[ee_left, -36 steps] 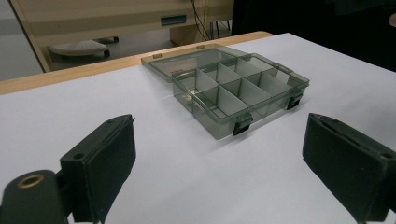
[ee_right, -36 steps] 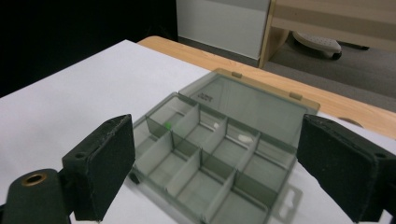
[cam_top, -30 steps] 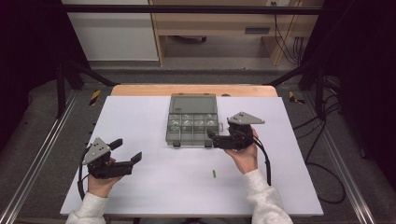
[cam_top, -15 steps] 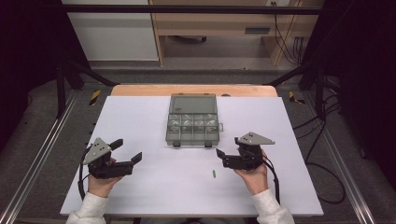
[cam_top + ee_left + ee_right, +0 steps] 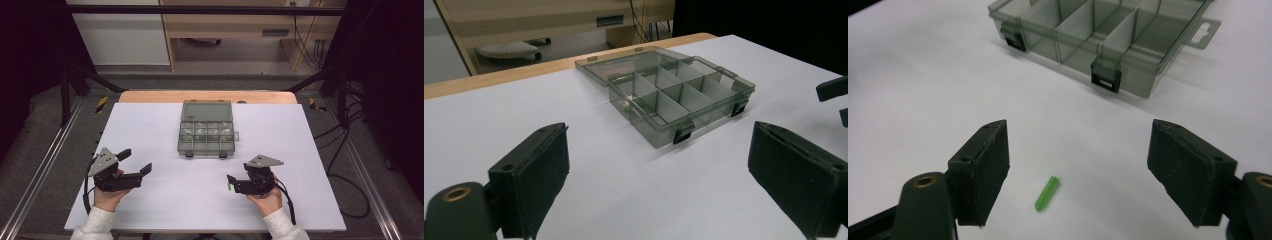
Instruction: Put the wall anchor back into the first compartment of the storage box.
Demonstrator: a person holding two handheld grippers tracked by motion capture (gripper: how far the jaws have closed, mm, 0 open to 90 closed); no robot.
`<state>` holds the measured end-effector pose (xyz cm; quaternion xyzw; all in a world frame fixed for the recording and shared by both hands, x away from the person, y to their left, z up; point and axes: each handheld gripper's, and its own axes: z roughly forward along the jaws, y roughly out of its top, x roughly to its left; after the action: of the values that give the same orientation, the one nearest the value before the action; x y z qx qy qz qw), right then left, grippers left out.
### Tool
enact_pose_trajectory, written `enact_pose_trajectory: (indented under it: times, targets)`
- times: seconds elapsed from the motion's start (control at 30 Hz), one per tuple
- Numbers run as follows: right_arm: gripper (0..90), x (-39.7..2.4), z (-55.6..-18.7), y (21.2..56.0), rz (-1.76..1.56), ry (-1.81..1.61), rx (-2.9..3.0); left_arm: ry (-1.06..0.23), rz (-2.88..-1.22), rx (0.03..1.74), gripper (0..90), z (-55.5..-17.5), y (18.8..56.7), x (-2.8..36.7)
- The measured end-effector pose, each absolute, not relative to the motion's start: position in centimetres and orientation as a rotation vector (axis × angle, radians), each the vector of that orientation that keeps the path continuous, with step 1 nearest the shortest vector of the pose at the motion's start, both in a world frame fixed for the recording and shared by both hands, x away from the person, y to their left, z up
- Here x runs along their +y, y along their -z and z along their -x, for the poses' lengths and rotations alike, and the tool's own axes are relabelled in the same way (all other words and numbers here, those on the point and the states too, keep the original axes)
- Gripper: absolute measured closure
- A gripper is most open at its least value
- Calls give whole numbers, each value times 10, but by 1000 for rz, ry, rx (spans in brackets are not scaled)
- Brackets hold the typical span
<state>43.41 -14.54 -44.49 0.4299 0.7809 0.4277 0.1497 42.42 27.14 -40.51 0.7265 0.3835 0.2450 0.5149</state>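
right gripper (image 5: 231, 183) is held low over the white table (image 5: 310, 150), jaws spread wide and empty. a small green plug (image 5: 1047, 193) lies flat on the table between those jaws in the right gripper view, nearer the left jaw, not touched. left gripper (image 5: 134, 161) is held at the table's near left, jaws also released, nothing held. a clear plastic box (image 5: 206, 139) with dividers sits open mid table, lid laid back, well apart from both grippers. likely step: the plug is about to be picked up, probably for the box. risks: plug is small and ribbed, so it could be rolled or flicked away if one jaw lands first; being off centre, it may get pinched at an end and tipped; jaws could be scraped on the table if lowered too far.
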Motion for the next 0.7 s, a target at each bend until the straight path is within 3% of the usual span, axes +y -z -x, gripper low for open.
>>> enact_pose_trajectory:
  times: [0.7]
  targets:
    - [517, -126, -432, 474, -1302, -1072, 2346, -589, -1741, 918, 94, -423, 404, 272]
